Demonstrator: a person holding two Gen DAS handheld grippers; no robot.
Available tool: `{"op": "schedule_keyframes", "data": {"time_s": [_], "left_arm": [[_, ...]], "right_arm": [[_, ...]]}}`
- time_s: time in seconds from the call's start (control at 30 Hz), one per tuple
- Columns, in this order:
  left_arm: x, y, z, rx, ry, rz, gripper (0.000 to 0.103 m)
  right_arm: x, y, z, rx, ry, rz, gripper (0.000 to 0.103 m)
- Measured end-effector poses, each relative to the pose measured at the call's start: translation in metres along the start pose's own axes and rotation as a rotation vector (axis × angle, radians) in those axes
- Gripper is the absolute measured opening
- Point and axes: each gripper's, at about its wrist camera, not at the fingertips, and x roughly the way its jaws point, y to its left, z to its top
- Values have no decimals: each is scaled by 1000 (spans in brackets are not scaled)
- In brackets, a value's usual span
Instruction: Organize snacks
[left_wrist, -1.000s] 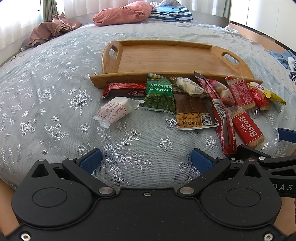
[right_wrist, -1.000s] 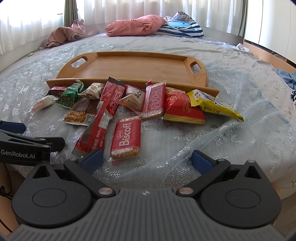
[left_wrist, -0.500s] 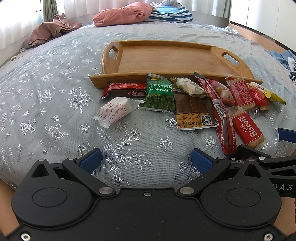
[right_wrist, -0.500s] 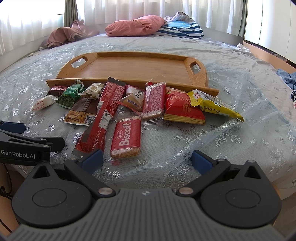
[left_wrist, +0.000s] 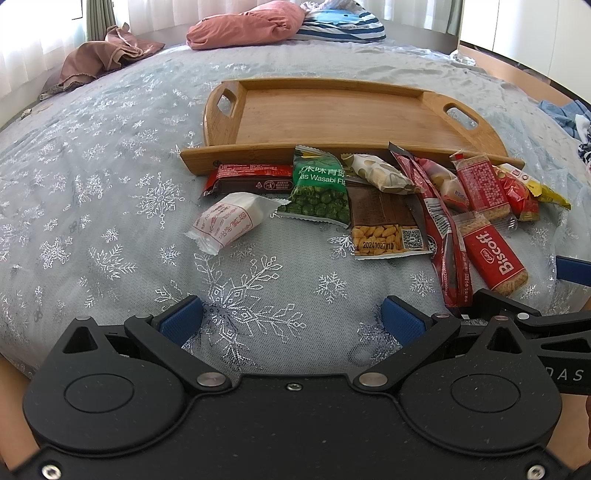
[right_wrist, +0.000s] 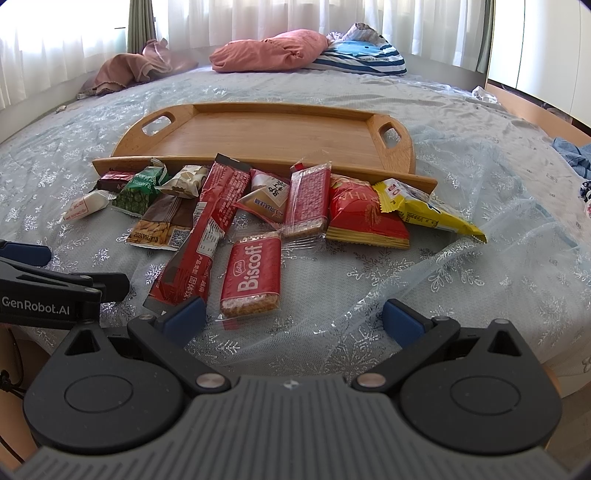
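Both grippers, left gripper (left_wrist: 291, 319) and right gripper (right_wrist: 293, 319), hang wide apart and empty over the near edge of the bed (left_wrist: 92, 206), side by side, pointing toward the far end. Bare cover lies between their fingers and the snacks (right_wrist: 255, 273), which sprawl in a row against the near rim of the wooden tray (right_wrist: 266, 134). Its floor holds nothing. Nothing has shifted since a second ago.
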Motion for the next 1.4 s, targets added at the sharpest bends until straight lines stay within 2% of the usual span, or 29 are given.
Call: {"op": "schedule_keyframes", "data": {"time_s": [0.13, 0.23, 0.47, 0.63, 0.77, 1.07, 1.23, 1.33, 1.4], "left_arm": [[3, 0, -4, -10, -8, 3, 103], [1, 3, -3, -40, -13, -2, 103], [5, 4, -2, -37, 0, -4, 103], [6, 5, -3, -76, -4, 2, 103], [5, 4, -5, -63, -13, 3, 103], [3, 1, -10, -16, -50, -3, 103], [2, 0, -12, -30, -72, 4, 103], [0, 5, -14, -59, -98, -19, 103], [-1, 5, -15, -35, -101, -25, 103]], "right_arm": [[1, 0, 0, 1, -12, -3, 103], [-1, 1, -1, -43, -21, -14, 103], [-1, -1, 1, -68, -2, -7, 103], [-1, 0, 0, -73, -2, -9, 103], [-3, 1, -8, -100, -45, -7, 103], [-3, 1, -8, -98, -43, -8, 103], [-5, -1, -13, -97, -71, 26, 103], [-6, -2, -11, -79, -73, 26, 103], [-7, -1, -12, -69, -87, 28, 102]]}}
